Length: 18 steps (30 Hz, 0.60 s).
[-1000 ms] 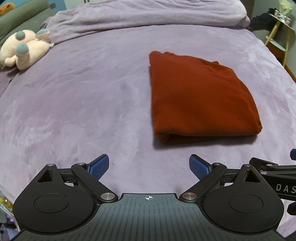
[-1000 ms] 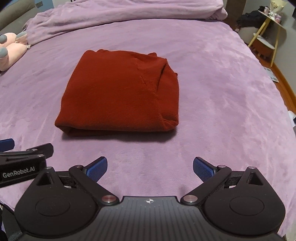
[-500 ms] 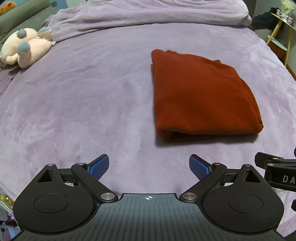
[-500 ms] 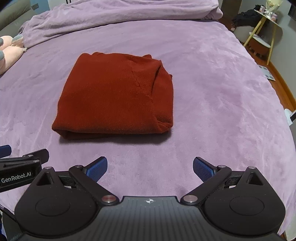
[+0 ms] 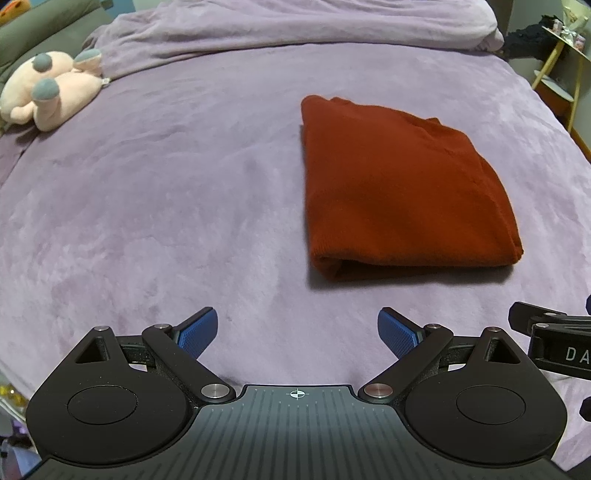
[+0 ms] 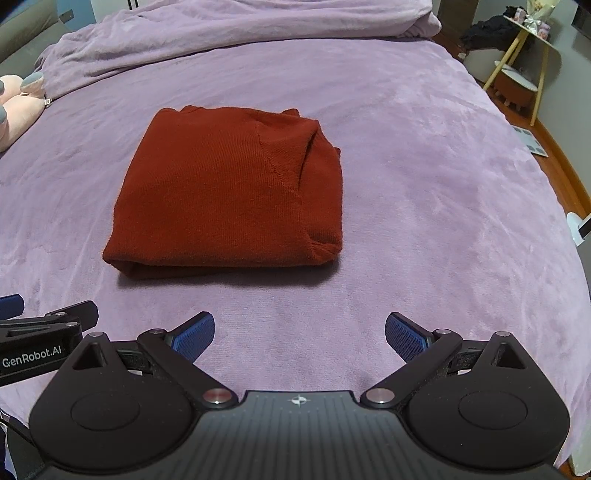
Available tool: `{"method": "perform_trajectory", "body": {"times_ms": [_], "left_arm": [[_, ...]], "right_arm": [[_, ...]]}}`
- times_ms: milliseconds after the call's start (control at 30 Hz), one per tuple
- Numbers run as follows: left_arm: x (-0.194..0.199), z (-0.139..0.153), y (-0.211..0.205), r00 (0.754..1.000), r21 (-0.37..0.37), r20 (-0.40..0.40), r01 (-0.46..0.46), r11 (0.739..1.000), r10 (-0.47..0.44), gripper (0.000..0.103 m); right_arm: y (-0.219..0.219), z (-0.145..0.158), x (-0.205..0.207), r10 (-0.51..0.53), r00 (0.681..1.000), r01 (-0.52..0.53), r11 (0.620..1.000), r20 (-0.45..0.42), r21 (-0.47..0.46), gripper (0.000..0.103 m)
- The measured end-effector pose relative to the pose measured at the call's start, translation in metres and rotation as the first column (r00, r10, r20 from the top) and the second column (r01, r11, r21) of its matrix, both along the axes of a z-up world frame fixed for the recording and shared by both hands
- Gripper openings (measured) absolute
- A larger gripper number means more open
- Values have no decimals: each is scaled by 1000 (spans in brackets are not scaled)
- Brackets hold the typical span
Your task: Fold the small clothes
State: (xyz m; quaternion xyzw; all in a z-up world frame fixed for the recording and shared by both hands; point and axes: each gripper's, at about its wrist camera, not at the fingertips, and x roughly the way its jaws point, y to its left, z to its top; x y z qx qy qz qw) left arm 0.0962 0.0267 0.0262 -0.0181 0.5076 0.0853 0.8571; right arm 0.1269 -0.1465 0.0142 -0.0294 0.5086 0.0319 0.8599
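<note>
A rust-red knit garment (image 5: pixel 399 184) lies folded into a neat rectangle on the purple bed cover (image 5: pixel 166 203); it also shows in the right wrist view (image 6: pixel 229 192). My left gripper (image 5: pixel 297 328) is open and empty, held above the cover in front and to the left of the garment. My right gripper (image 6: pixel 300 332) is open and empty, in front of the garment's near edge. Neither touches the cloth. Part of the right gripper shows at the right edge of the left wrist view (image 5: pixel 554 339), and part of the left gripper at the left edge of the right wrist view (image 6: pixel 40 339).
A pink plush toy (image 5: pixel 48 92) lies at the far left of the bed. A bunched purple duvet (image 5: pixel 295 26) runs along the far side. A yellow-legged side table (image 6: pixel 524 66) stands on the wooden floor (image 6: pixel 561 155) at the right.
Both grippers have drawn back slightly from the folded garment and stay open. The garment has not moved.
</note>
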Motion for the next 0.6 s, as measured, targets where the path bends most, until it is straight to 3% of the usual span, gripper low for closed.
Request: {"method": "perform_trajectory", "body": {"times_ms": [600], "left_arm": [[3, -4, 0, 1000, -2, -12, 5, 1000, -5, 97]], "right_arm": [[-1, -1, 2, -7, 1000, 7, 1000, 0, 11, 99]]}}
